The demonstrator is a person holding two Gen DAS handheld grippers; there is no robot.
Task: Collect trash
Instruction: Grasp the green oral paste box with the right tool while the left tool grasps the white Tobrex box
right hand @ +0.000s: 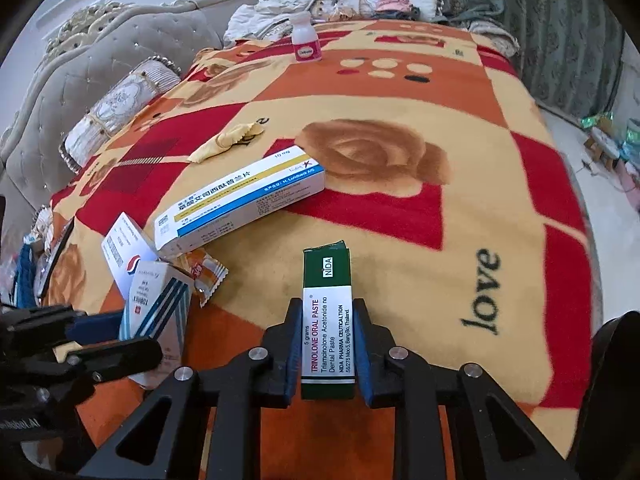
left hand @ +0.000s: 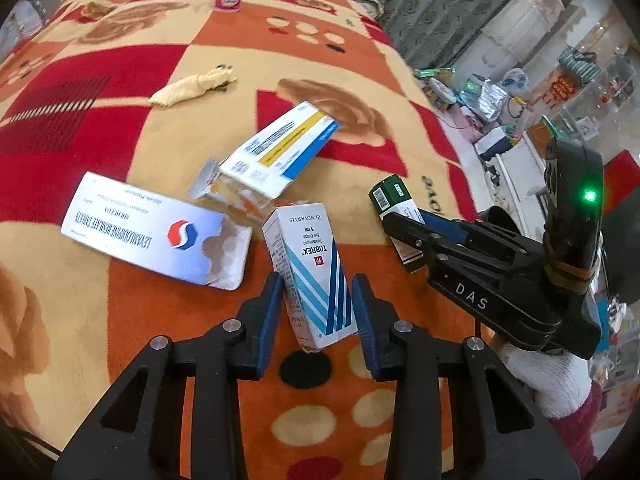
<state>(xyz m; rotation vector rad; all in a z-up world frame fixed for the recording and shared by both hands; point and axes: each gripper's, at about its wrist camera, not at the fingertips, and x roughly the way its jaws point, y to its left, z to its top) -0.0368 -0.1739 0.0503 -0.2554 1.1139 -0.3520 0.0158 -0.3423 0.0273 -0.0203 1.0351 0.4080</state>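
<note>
A white Tobrex eye-drops box stands tilted on the patterned blanket, and my left gripper is shut on it, a blue pad against each side. Just to its right, a green and white Trinolone oral paste box lies lengthwise between the pads of my right gripper, which is shut on it. The left wrist view shows that right gripper on the green box, held by a white-gloved hand. The right wrist view has the left gripper at the lower left with the Tobrex box.
More litter lies on the blanket: a torn silver tablet box, a long white, blue and yellow box, an orange wrapper, a crumpled yellow tissue. A small pink-labelled bottle stands far back. A tufted headboard rises on the left.
</note>
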